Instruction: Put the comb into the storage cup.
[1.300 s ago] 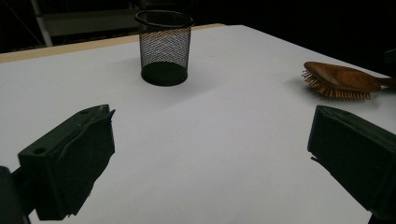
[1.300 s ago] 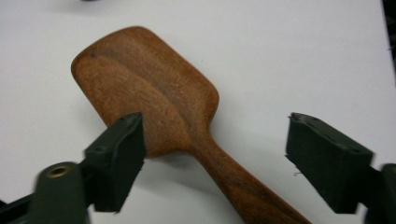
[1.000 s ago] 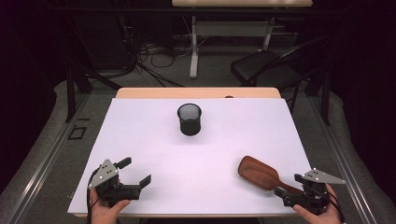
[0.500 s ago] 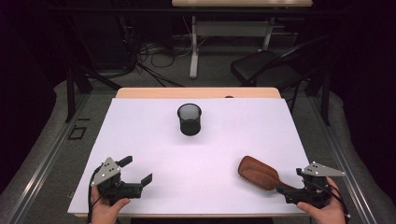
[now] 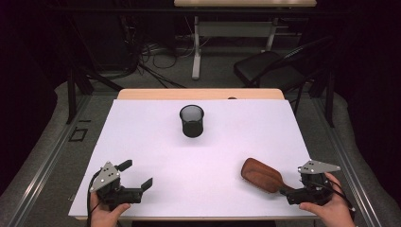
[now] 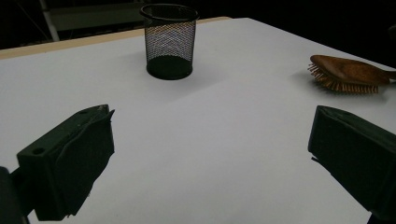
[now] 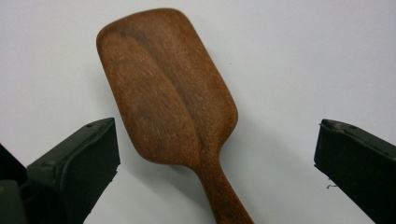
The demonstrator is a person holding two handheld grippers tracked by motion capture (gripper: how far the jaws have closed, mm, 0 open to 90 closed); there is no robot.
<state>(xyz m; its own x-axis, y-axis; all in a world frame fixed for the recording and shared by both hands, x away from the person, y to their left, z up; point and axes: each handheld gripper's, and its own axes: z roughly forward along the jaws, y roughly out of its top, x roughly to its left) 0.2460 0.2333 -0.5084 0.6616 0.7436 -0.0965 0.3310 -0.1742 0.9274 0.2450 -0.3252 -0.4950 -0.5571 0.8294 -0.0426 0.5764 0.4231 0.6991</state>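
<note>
A brown wooden hairbrush (image 5: pixel 261 175) lies bristles down near the front right of the white table (image 5: pixel 236 142), its handle pointing toward the person. My right gripper (image 5: pixel 292 193) is open at the handle's end; in the right gripper view the brush (image 7: pixel 168 93) has its handle running down between the wide-apart jaws of the gripper (image 7: pixel 217 135), not touching either. A black mesh cup (image 5: pixel 192 120) stands upright at the middle back. At the front left my left gripper (image 5: pixel 137 174) is open and empty, facing the cup (image 6: pixel 169 39) and the brush (image 6: pixel 348 73) across bare table.
The white sheet covers a wooden tabletop whose far edge (image 5: pixel 198 93) shows behind the cup. Beyond the table are a black chair (image 5: pixel 265 66), cables on the floor and another desk's leg (image 5: pixel 196 47). Metal rails run along both sides of the table.
My right gripper has shifted slightly left toward the brush handle. The left gripper, the brush and the cup have stayed where they were.
</note>
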